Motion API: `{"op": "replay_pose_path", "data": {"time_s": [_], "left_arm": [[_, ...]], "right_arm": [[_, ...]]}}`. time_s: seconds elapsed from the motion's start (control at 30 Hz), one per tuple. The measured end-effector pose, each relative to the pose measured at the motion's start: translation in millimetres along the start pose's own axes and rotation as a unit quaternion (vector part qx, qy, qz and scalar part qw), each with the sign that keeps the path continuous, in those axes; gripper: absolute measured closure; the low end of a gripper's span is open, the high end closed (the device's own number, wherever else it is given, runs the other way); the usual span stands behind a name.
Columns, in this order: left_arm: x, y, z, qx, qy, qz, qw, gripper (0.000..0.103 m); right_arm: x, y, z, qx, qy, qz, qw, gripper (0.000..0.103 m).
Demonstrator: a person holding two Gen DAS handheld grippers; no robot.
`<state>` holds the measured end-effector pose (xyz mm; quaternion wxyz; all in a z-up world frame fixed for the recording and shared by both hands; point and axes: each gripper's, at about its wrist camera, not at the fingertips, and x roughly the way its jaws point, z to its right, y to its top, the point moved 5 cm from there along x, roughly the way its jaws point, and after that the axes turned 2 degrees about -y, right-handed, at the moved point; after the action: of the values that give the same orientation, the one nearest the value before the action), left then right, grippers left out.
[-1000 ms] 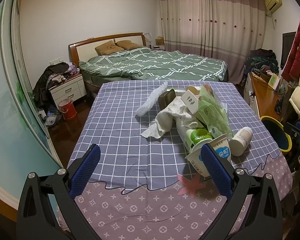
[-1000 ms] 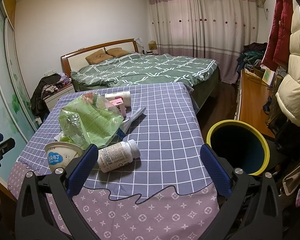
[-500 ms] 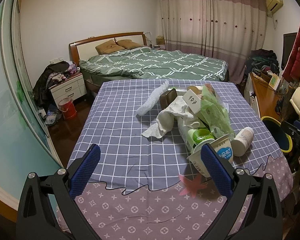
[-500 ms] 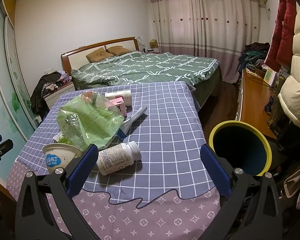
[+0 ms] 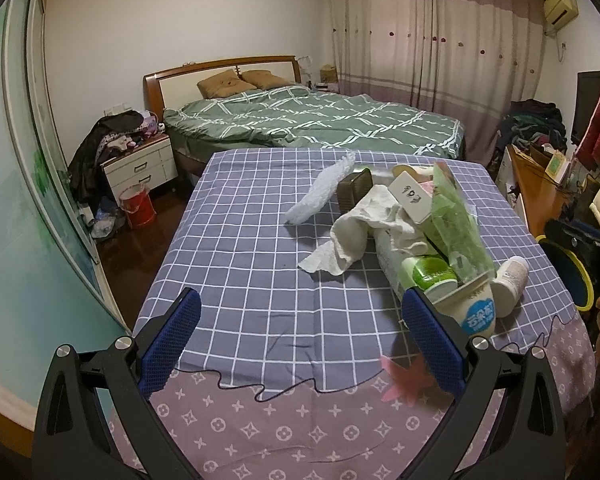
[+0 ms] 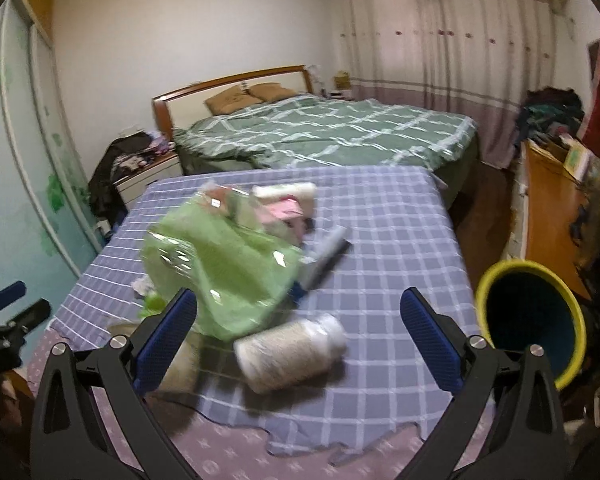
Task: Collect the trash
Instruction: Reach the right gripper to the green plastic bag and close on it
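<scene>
A heap of trash lies on the checked tablecloth (image 5: pixel 240 264): a crumpled white tissue (image 5: pixel 348 236), a green plastic bag (image 5: pixel 456 232), a white paper cup (image 5: pixel 474 310), a white bottle (image 5: pixel 510 286) lying on its side, a white box (image 5: pixel 410 196) and a white foam strip (image 5: pixel 320 196). My left gripper (image 5: pixel 298 336) is open and empty at the near edge, left of the cup. My right gripper (image 6: pixel 298 336) is open and empty, with the white bottle (image 6: pixel 292 354) between its fingers and the green bag (image 6: pixel 220 276) just behind. A yellow-rimmed dark bin (image 6: pixel 530 316) stands right of the table.
A pink star-shaped piece (image 5: pixel 404 378) lies near the table's front edge. A green bed (image 5: pixel 312 124) stands behind the table, a white nightstand (image 5: pixel 140 168) and red bucket (image 5: pixel 138 210) to the left, a wooden desk (image 6: pixel 552 216) to the right.
My right gripper has moved forward and down toward the white bottle, its view now blurred. My left gripper has shifted slightly; the trash has not moved.
</scene>
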<state>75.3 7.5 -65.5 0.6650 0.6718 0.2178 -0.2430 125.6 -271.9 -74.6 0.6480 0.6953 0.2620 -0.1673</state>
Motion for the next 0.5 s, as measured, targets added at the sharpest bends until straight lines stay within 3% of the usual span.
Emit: {"op": "replay_pose_path", "data": {"time_s": [0.27,0.5], "left_arm": [[9,0,-10,-0.002,0.011,0.003,0.9999,0.004],[14,-2,-23,-0.007,0.009,0.006,0.9999,0.004]], "right_arm": [[31,24,-68,-0.051,0.045,-0.012,0.998,0.012],[65,27,-95,-0.072,0.030,-0.039,0.996,0.012]]}}
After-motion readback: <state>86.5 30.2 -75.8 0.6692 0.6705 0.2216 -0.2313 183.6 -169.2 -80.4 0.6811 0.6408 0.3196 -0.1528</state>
